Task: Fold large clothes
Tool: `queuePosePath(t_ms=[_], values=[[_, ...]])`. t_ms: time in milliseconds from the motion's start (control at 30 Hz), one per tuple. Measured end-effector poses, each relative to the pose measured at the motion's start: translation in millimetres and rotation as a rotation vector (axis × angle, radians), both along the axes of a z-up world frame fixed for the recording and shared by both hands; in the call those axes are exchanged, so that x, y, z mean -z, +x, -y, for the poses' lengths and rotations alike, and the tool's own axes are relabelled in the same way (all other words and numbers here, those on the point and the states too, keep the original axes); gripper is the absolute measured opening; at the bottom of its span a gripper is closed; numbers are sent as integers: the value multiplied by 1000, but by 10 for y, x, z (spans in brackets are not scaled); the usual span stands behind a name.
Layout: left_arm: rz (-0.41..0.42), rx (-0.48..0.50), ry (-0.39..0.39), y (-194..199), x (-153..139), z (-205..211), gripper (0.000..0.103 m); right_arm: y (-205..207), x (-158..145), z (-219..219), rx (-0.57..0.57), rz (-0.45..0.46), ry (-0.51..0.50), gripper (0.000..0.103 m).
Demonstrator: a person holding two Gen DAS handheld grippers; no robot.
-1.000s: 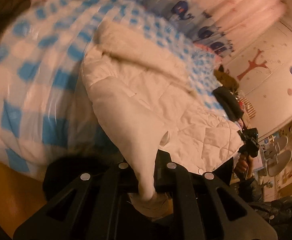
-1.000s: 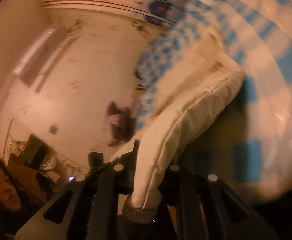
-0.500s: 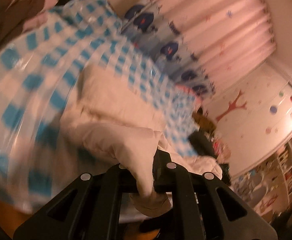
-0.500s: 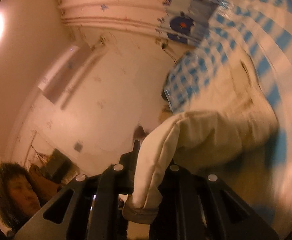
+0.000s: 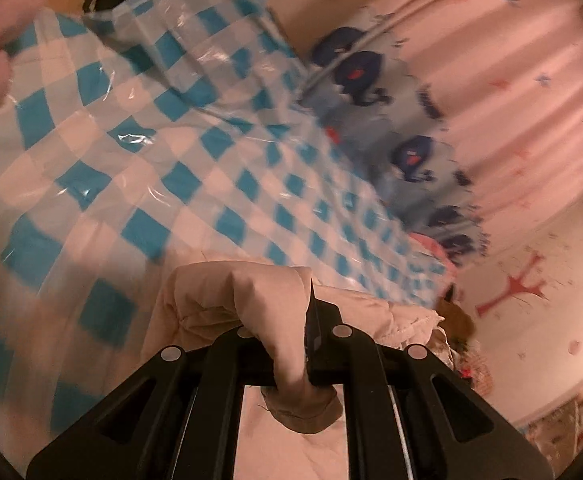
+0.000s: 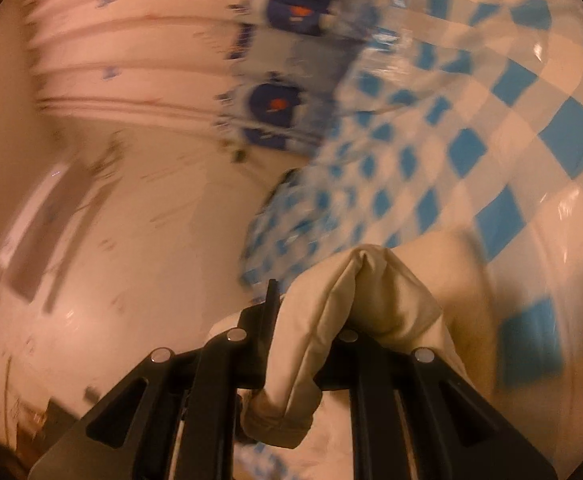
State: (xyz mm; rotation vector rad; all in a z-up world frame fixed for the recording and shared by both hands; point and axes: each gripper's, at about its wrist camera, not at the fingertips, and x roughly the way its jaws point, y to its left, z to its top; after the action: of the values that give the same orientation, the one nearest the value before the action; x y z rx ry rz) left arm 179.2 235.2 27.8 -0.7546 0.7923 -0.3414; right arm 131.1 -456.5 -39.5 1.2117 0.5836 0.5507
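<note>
Over blue-checked sheet point(image 5: 179, 168), both tools point(image 5: 291, 364) point(image 6: 291, 364) clamping cream jacket point(image 5: 247, 300); no legible writing.

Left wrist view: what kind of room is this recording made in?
Most likely a child's bedroom: a bed under a blue-and-white checked cover, pink curtains with a whale-print panel, and tree decals on the wall.

The left hand-held gripper point(image 5: 291, 344) was clamped tight on a fold of cream fabric, jaws nearly together. The right hand-held gripper point(image 6: 299, 344) was pinched the same way, cloth bunched up between its black fingers point(image 6: 269, 308).
</note>
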Motion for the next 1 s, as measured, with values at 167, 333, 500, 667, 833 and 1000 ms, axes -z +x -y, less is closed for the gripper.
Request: queuePosePath(t_ms=[167,333,500,667,833,1000], values=[[-72,-44,76,572,511,121,6,543,582,12,45,-144,-12,14],[-244,-34,25,929,1007,67,11,763,923,87,18,-234,85,20],[-233,23,-114,923,596,-108,19,681,701,203,-13,-234,120,43],[-213,30,-224,839,168,-211,54,416,364,524,210,-192,183,92],[-50,52,-212,731,-266,-122,91,392,-276,20,88,-92,-192,92],[145,222,73,312,-529,653,92,513,-628,-1201,-129,15,-711,92]])
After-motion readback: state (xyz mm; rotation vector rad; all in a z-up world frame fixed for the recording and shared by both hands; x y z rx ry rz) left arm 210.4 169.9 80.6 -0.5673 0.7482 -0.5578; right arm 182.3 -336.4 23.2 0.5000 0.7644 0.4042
